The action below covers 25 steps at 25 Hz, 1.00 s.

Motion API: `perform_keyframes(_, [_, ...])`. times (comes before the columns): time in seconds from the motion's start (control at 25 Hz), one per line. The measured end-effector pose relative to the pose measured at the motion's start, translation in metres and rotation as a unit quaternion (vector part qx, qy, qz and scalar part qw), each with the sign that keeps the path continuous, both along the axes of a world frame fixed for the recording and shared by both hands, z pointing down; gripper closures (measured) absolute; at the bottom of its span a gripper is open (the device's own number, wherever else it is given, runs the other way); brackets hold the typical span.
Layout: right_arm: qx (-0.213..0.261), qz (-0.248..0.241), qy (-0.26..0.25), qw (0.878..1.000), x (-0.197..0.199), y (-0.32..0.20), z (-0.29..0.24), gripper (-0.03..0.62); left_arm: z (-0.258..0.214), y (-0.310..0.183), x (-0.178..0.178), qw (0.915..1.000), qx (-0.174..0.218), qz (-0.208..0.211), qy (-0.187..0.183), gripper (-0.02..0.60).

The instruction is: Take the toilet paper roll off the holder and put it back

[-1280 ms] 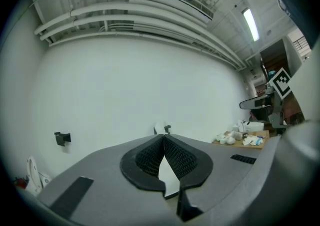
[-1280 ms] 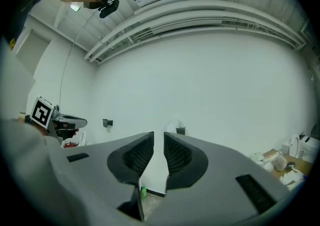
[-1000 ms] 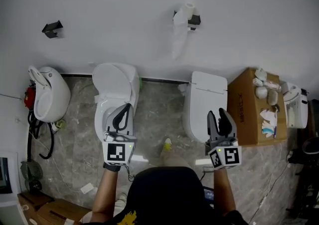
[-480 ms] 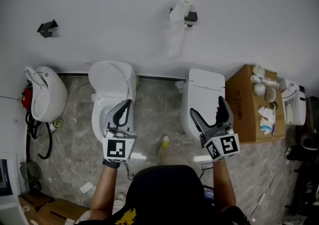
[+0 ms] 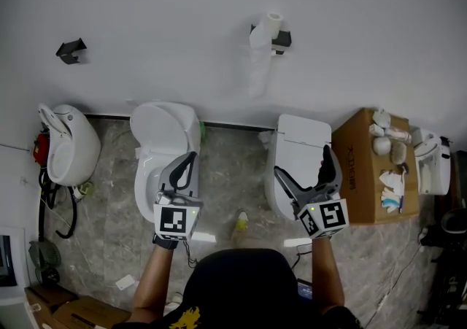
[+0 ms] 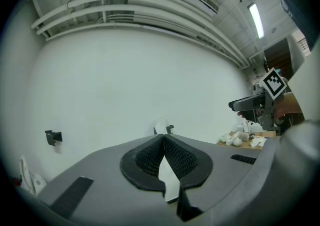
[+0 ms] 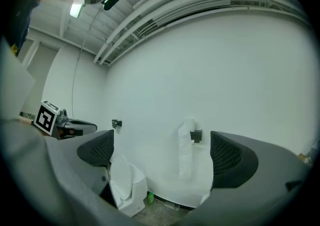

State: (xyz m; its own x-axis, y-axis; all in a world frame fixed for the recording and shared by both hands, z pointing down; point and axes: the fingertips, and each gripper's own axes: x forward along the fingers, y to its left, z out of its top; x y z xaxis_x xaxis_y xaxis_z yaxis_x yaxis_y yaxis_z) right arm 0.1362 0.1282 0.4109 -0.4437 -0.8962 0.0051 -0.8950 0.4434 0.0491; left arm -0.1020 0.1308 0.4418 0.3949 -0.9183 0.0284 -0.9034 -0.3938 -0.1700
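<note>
A white toilet paper roll [image 5: 267, 27] sits on a black wall holder [image 5: 282, 38], with a long strip of paper hanging below it. In the right gripper view the toilet paper roll [image 7: 187, 131] and its holder [image 7: 196, 136] lie far ahead between the jaws. My right gripper [image 5: 305, 173] is held low over the right toilet; its jaws are opening wide with nothing between them. My left gripper [image 5: 181, 171] is shut and empty above the left toilet. In the left gripper view the shut pads [image 6: 176, 159] hide most of the roll [image 6: 160, 127].
Two white toilets [image 5: 166, 146] [image 5: 300, 144] stand against the white wall. A third fixture [image 5: 69, 144] is at the left. A cardboard box [image 5: 367, 161] with small items on top stands at the right. A second black holder [image 5: 71, 50] is on the wall, left.
The right gripper's jaws have spread from nearly shut to wide apart. The left gripper stays shut. The head view has shifted slightly.
</note>
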Motion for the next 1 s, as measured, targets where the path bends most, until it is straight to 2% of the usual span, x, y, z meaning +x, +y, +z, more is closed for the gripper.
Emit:
perform_keyframes(0.28, [0.005,-0.005,-0.002,1.0,0.027,-0.047,-0.009,0.031,-0.01,-0.048,0.031,1.0,0.004,-0.003,-0.003,0.563])
perform_keyframes(0.52, [0.005,-0.008,-0.014,1.0,0.053,-0.091,-0.012,0.031,-0.014,-0.081,0.05,0.9997,-0.001,-0.009,-0.022,0.563])
perform_keyframes(1.0, [-0.005,-0.041,-0.013,0.999,0.065,-0.146,-0.005,0.031,-0.017,-0.123,0.073,0.9993,-0.003,-0.03,-0.023,0.563])
